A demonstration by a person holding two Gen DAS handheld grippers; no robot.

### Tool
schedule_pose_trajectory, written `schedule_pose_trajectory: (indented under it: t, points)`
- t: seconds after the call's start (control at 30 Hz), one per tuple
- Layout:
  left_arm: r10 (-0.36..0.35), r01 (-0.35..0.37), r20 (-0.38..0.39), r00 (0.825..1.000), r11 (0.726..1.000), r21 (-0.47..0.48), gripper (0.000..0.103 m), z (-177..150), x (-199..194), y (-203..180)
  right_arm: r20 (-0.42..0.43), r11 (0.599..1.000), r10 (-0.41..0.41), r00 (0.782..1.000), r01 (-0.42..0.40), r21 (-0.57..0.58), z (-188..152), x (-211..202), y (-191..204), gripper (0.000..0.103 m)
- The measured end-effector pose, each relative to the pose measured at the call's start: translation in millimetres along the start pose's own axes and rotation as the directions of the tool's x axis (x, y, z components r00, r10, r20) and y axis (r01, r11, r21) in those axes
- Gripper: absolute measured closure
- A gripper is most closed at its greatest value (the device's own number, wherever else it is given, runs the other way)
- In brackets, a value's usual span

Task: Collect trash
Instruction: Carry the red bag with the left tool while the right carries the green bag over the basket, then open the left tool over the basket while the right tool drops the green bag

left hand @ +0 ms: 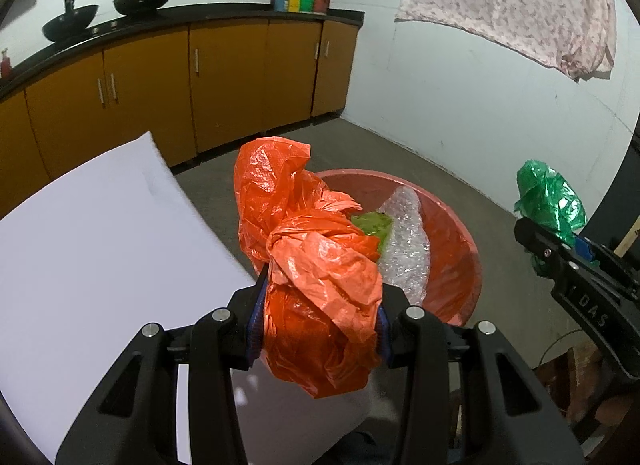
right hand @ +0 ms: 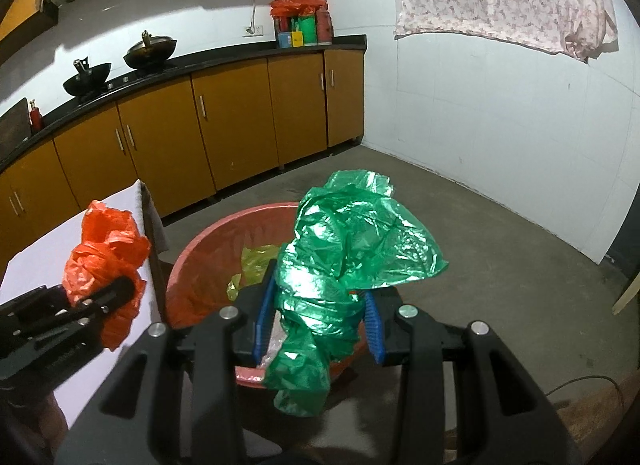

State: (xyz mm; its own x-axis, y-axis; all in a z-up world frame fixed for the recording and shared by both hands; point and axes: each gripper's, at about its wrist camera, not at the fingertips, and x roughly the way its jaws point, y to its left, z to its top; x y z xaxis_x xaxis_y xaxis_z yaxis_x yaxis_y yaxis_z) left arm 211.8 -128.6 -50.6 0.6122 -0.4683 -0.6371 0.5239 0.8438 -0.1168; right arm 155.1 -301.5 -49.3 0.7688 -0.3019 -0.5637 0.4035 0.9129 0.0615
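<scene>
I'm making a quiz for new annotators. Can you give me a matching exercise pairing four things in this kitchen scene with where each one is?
Things:
1. orange bag
2. green bag
3. bubble wrap
4. two woks

Places:
A. on the black counter
B. lying inside the red basin
C. clamped in the left claw
D. clamped in the right claw

Pairs: 1-C, 2-D, 3-B, 4-A

Both wrist views look steeply down, close above one red basin (left hand: 460,225).
</scene>
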Motion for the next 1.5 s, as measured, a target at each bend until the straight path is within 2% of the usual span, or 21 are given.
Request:
schedule_pose_trajectory:
  t: [0.67,1.13,1.23,1.37,1.5]
  points:
    - [-0.035,0.037,-0.025,0.999,0.997,0.072,0.059,12.2,32.4,-4.8,-0.02,0.999,0.024,0.999,-0.025,-0.024,9.3,32.8,7.7,0.065]
    - [-0.071,0.074,-0.051,0.996,0.995,0.067,0.059,13.7,50.9,-3.9,-0.009,0.998,0.06,0.998,-0.06,0.006,29.3,49.1,-0.7,0.065]
    - [-0.067,0.07,-0.054,0.996,0.996,0.063,0.053,15.5,53.6,-3.6,0.007,0.996,0.089,0.996,-0.089,0.024,37.8,51.1,-1.7,0.063]
    - [-0.062,0.065,-0.053,0.997,0.996,0.059,0.043,16.1,55.4,-2.8,0.019,0.99,0.123,0.992,-0.124,0.061,43.2,52.1,-7.4,0.052]
    - [-0.06,0.062,-0.051,0.997,0.997,0.042,0.037,15.1,54.2,1.1,0.027,0.99,0.115,0.993,-0.117,0.081,41.9,48.7,-13.7,0.046]
